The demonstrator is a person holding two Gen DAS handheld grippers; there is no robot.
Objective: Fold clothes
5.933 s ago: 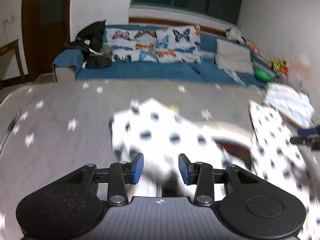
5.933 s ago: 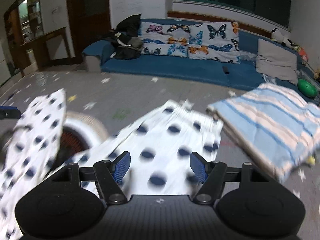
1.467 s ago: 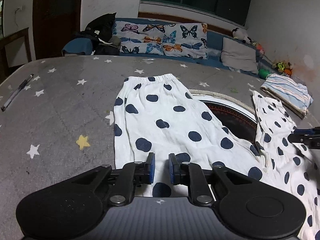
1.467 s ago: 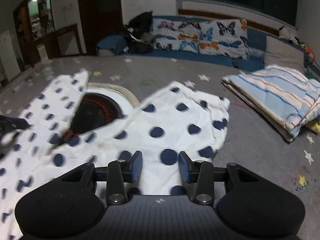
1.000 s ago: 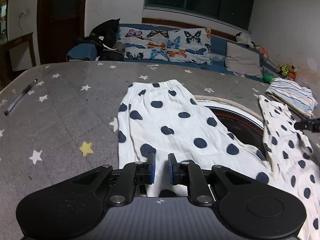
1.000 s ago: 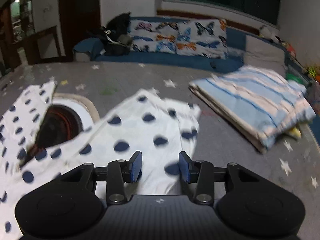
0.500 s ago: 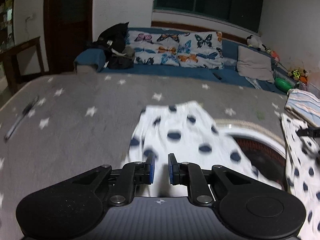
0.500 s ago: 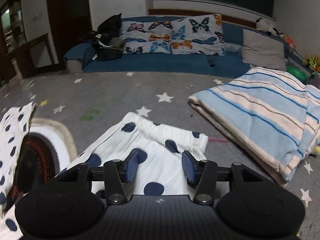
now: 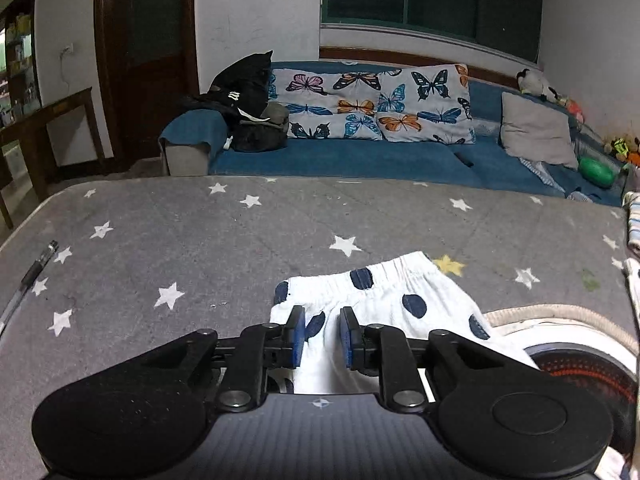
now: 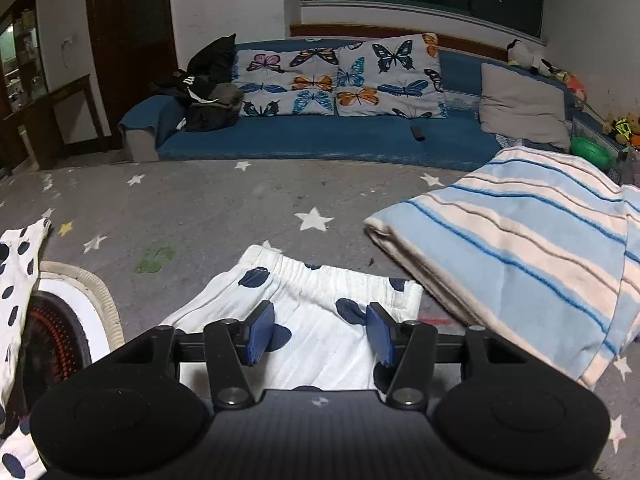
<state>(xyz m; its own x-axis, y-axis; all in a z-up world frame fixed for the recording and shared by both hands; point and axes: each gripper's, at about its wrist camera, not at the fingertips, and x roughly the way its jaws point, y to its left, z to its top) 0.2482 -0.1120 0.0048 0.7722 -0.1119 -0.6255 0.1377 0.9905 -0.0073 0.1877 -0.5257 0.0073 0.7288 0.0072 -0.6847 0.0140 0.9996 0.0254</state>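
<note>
Change since earlier: both grippers have come forward along the garment to its elastic hems; the left fingers, nearly together half a second ago, now stand a little apart, and the right fingers have spread wider.

Left wrist view
- left gripper (image 9: 322, 336): released, its blue pads narrowly parted over the cloth, gripping nothing that shows.
- polka-dot trousers (image 9: 384, 304): white with dark blue dots, lying on the grey star-print cover (image 9: 240, 248); one gathered elastic hem lies just ahead of the fingertips.
- round rimmed object (image 9: 560, 344): white with a dark, red-lined centre, partly under the cloth at the right.
- pen (image 9: 28, 280): on the cover at the far left edge.
- blue sofa (image 9: 360, 160): beyond the cover, with butterfly cushions (image 9: 372, 106) and a heap of dark clothes (image 9: 244, 100).

Right wrist view
- right gripper (image 10: 320, 334): released, fingers wide apart above the other elastic hem of the trousers (image 10: 320, 312).
- striped folded blanket (image 10: 520, 248): light blue and cream, just beside the hem on the right; whether they touch is unclear.
- second trouser part (image 10: 16, 272): at the far left, beside the round object (image 10: 60, 320).
</note>
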